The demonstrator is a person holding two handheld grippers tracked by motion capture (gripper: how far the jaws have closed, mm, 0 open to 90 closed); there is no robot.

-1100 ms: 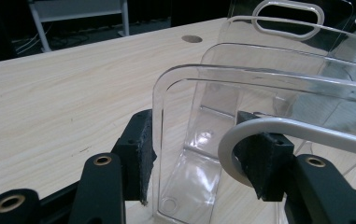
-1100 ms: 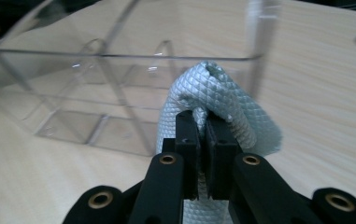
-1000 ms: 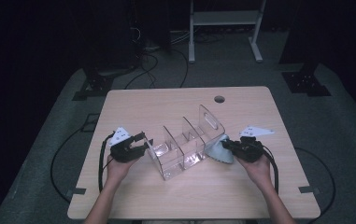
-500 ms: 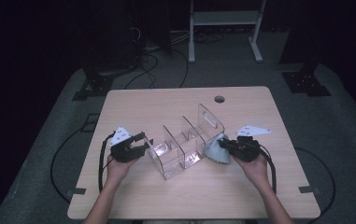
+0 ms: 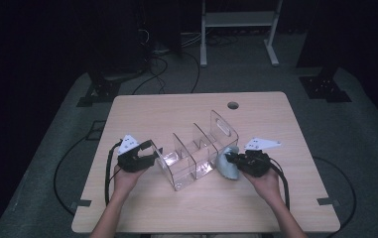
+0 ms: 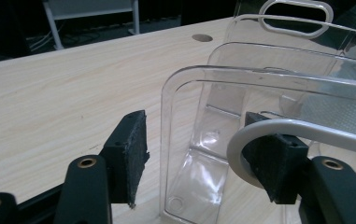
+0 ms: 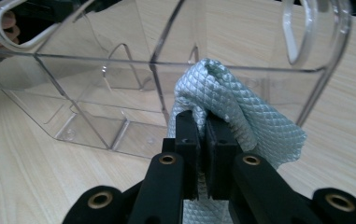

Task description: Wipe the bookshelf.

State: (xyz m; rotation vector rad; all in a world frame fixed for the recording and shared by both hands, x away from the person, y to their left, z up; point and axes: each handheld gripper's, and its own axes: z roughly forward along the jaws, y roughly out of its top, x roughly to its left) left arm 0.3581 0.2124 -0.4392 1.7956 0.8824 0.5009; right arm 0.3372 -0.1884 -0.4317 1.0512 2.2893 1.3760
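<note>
From the high view we see the clear organizer [image 5: 196, 153] in the middle of the table [image 5: 276, 208], between both grippers. In the left gripper view, our left gripper [image 6: 199, 158] has just been opening, its pads straddling the end wall without pressing it. In the right gripper view, our right gripper [image 7: 202, 135] is clamped on the cloth [image 7: 241, 116], against the organizer's side.

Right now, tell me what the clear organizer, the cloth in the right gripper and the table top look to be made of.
Clear organizer: likely hard, glossy plastic; see-through walls with bright glints and rounded moulded edges.
Cloth: looks like woven microfibre, pale blue-grey; matte, with a fine diamond texture and soft folds.
Table: light wood or wood-look laminate; straight grain lines and a smooth, dull sheen. Which of the two cannot be told.
</note>
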